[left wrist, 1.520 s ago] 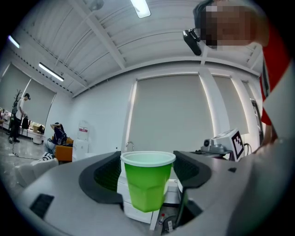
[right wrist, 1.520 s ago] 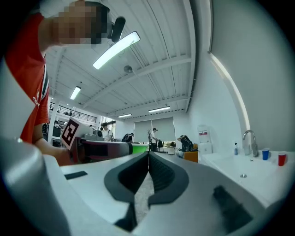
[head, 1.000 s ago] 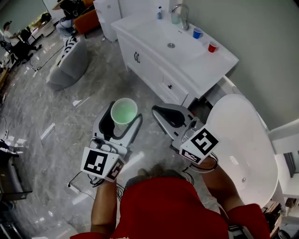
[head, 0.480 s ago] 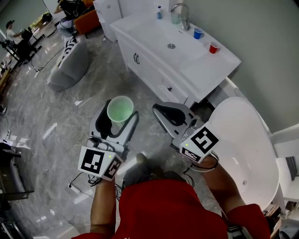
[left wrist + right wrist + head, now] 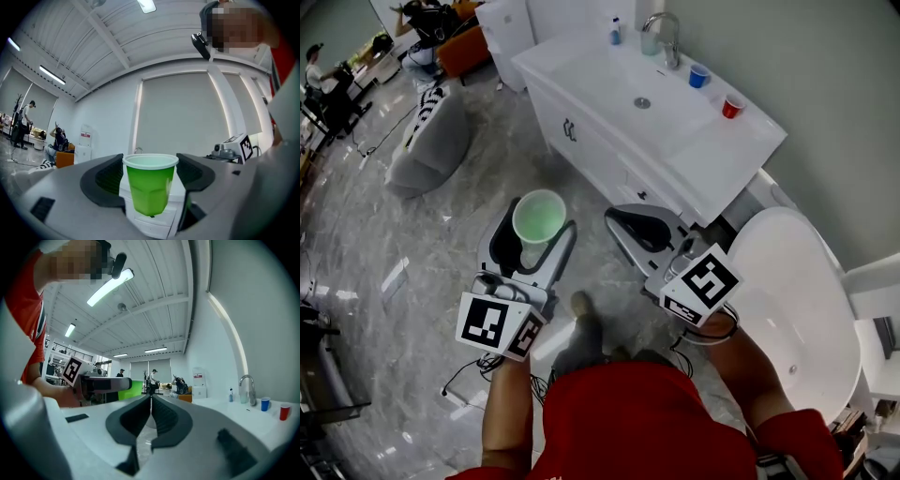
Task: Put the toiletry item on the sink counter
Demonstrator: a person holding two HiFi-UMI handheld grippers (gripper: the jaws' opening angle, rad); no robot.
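Head view overhead; all share sink counter (image 5: 727,155).

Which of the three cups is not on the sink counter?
The green cup, gripped by the left gripper over the floor; the blue cup and red cup stand on the sink counter.

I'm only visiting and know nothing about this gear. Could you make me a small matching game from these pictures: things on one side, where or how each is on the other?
Things
1. green cup
2. blue cup
3. red cup
4. right tool

Places or states
a. shut, nothing in it
b. held in the left tool
c. on the sink counter, nearer the tap
d. on the sink counter, farther from the tap

Pairs: 1-b, 2-c, 3-d, 4-a
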